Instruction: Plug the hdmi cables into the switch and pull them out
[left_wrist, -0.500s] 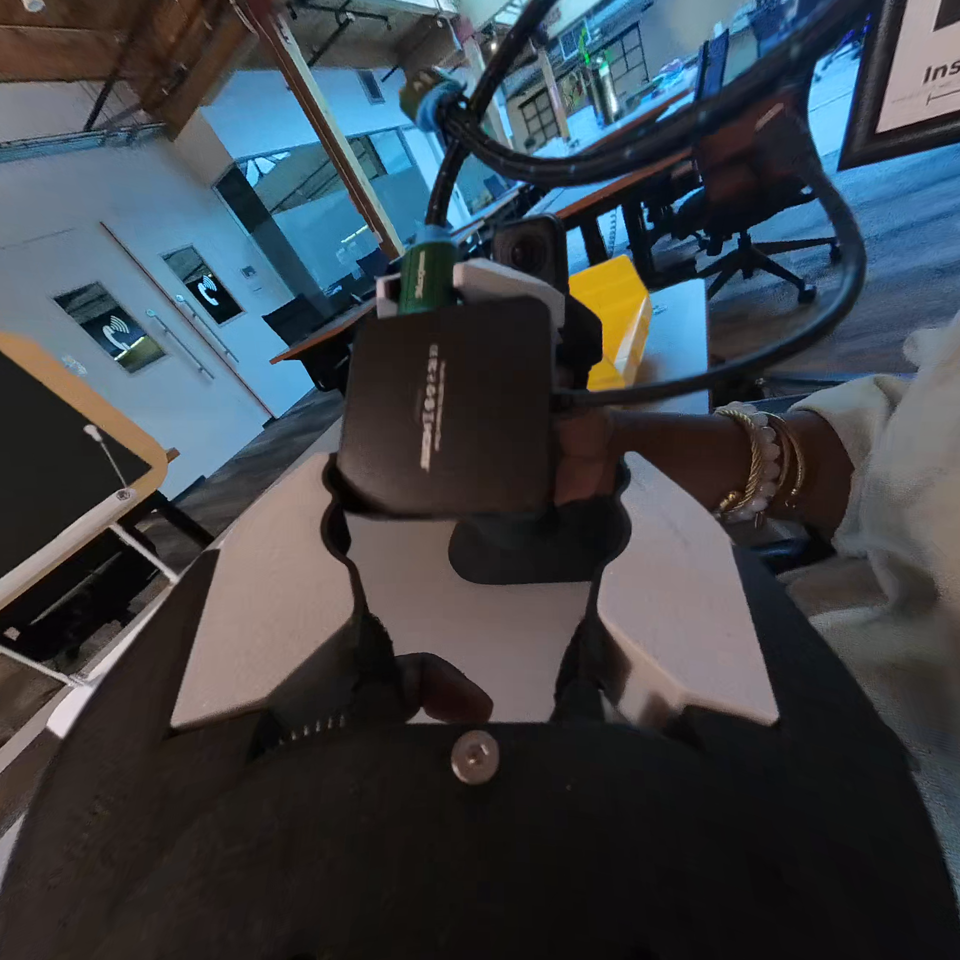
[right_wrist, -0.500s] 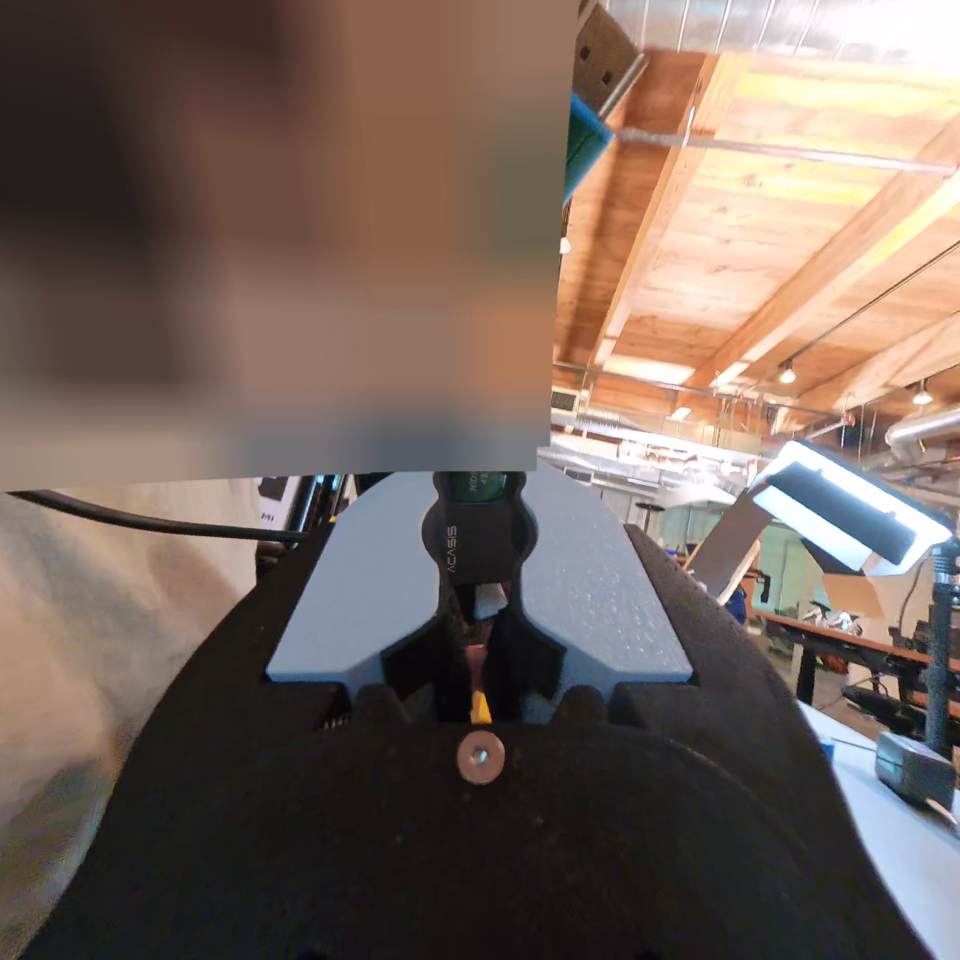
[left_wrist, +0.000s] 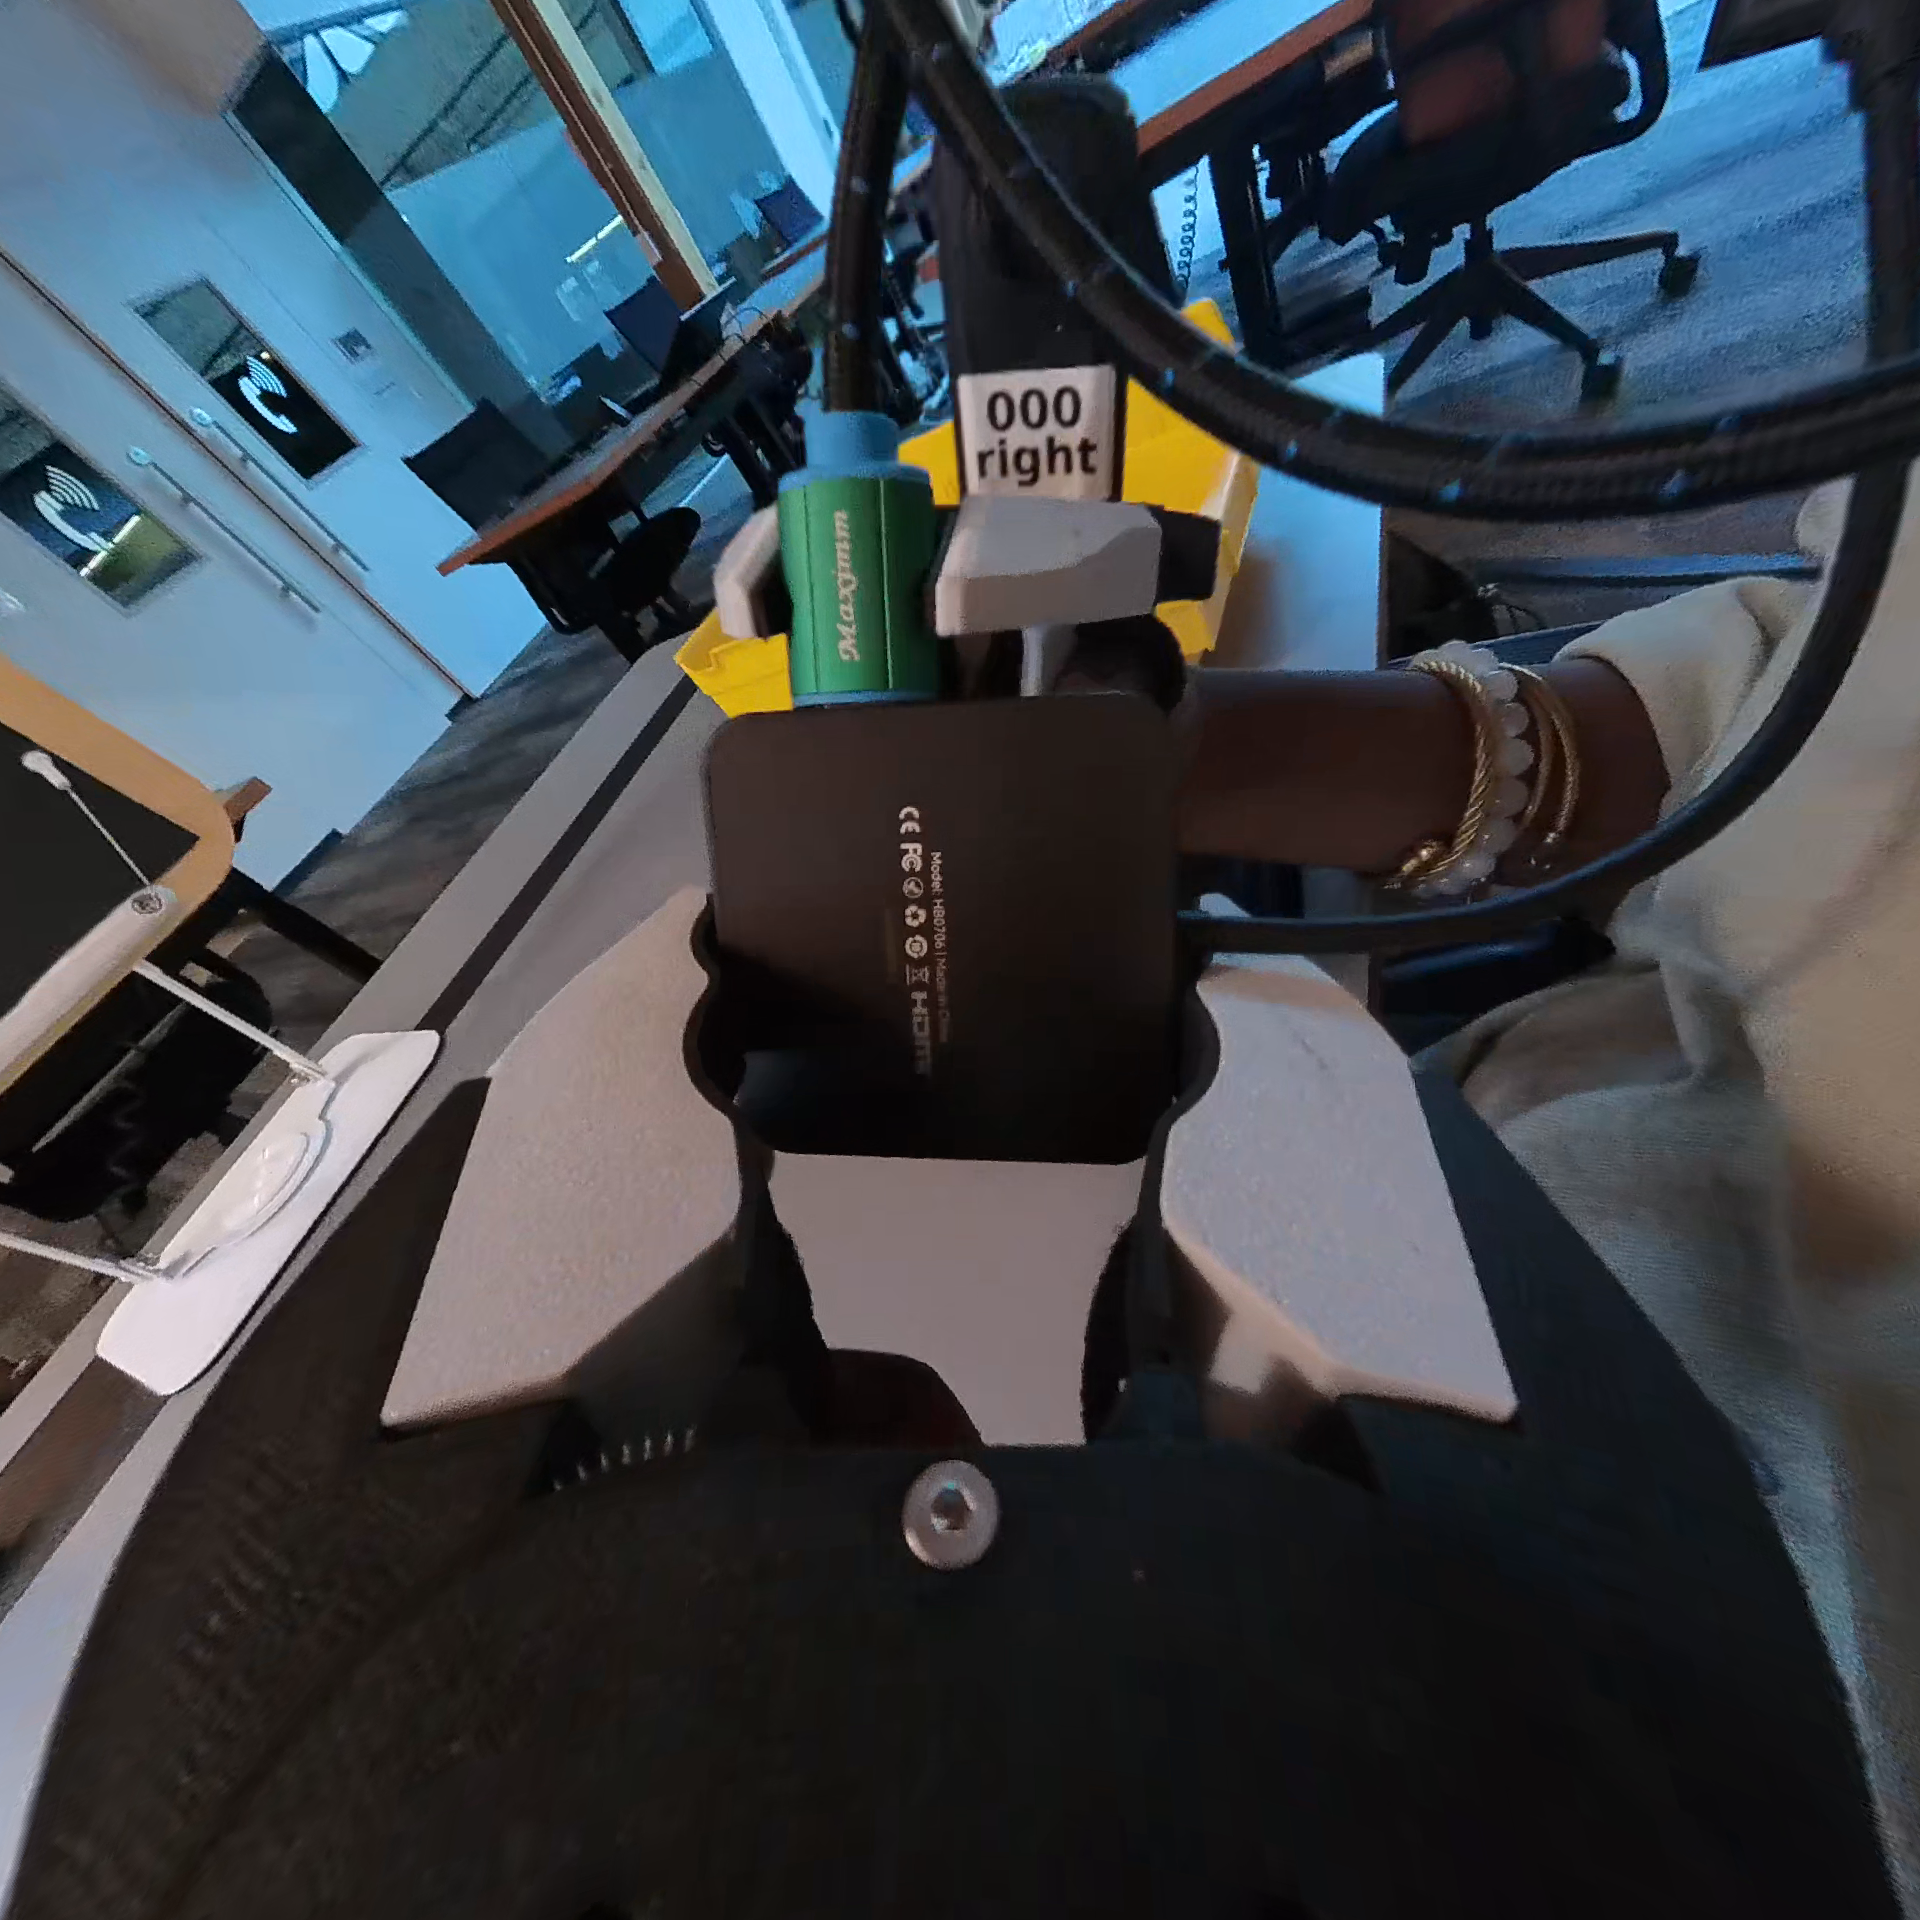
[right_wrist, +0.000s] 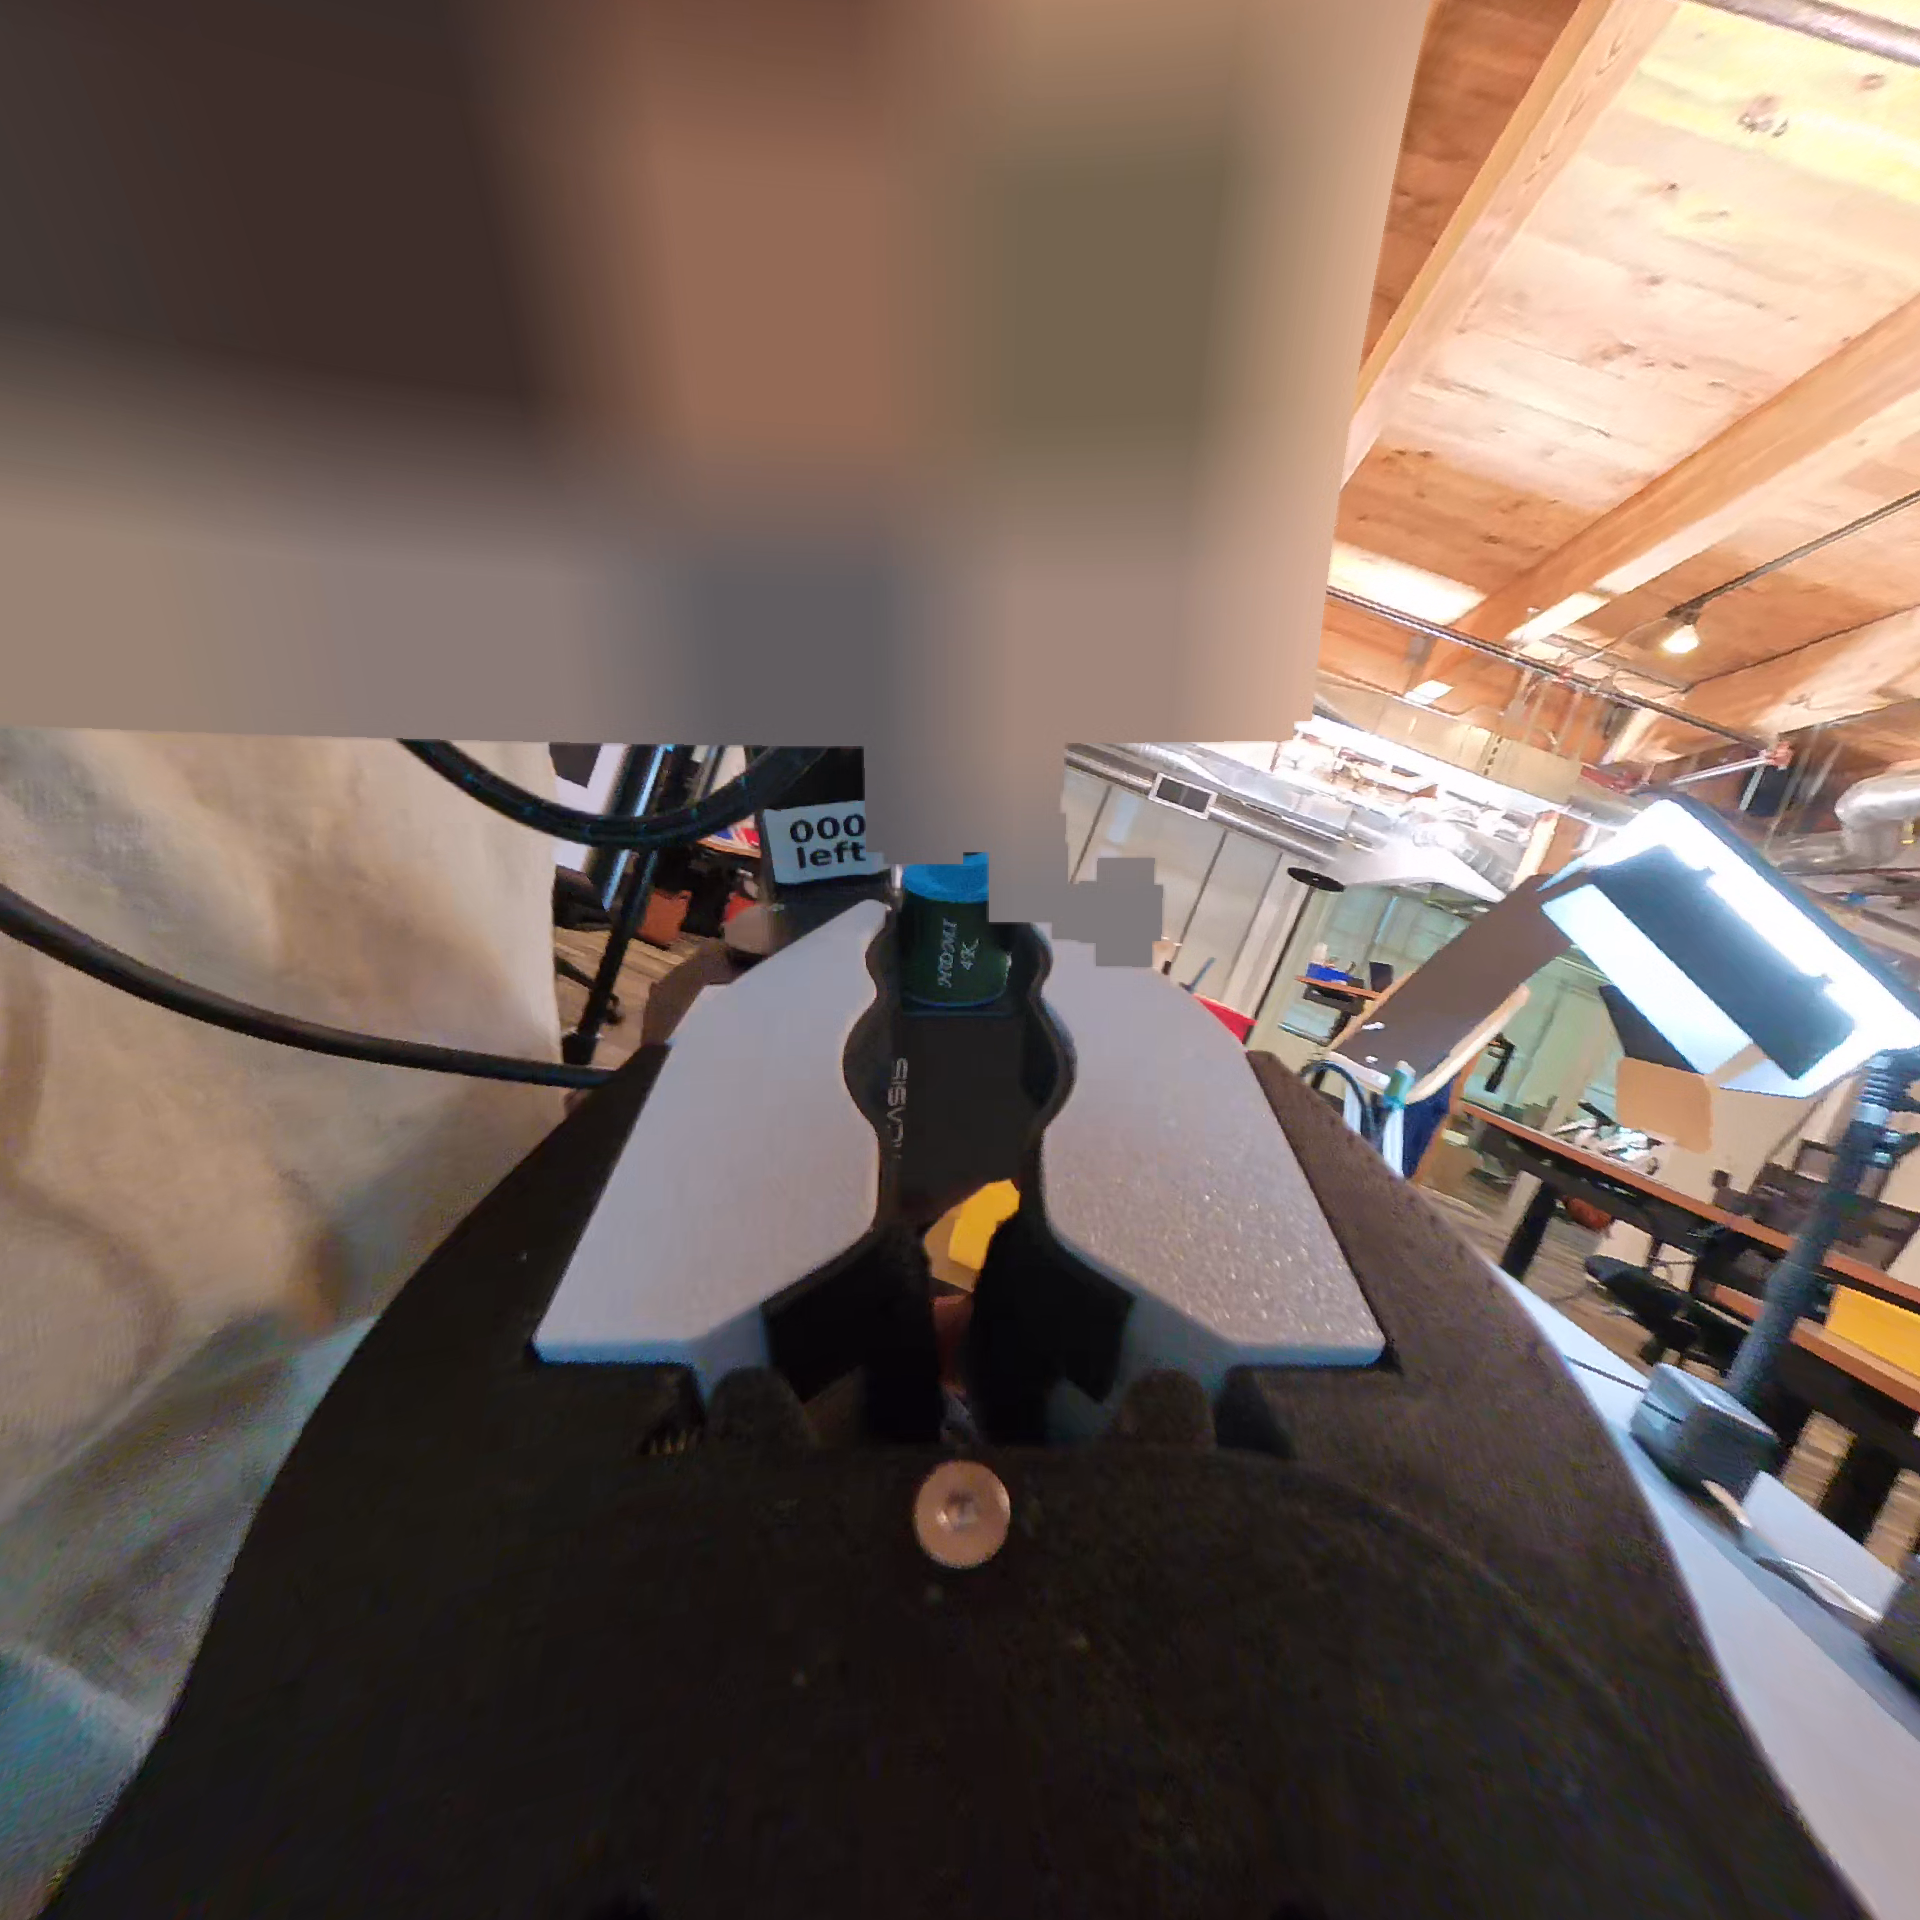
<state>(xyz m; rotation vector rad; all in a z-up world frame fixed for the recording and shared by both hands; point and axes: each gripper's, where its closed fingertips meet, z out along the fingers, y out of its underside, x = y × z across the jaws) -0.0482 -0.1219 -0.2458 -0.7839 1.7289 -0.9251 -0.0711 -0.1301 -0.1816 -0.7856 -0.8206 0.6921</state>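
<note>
Over the grey table (left_wrist: 540, 883), frame centre, left gripper (left_wrist: 951, 1039) now clamps the switch (left_wrist: 940, 925) lower while right gripper (left_wrist: 842, 587) pinches the seated green plug (left_wrist: 854, 597), extraction pending.

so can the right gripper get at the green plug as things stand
Probably yes. In the left wrist view the right gripper has its jaws on either side of the green plug, which stands in the top edge of the black switch held by the left gripper. Nothing blocks it.
</note>
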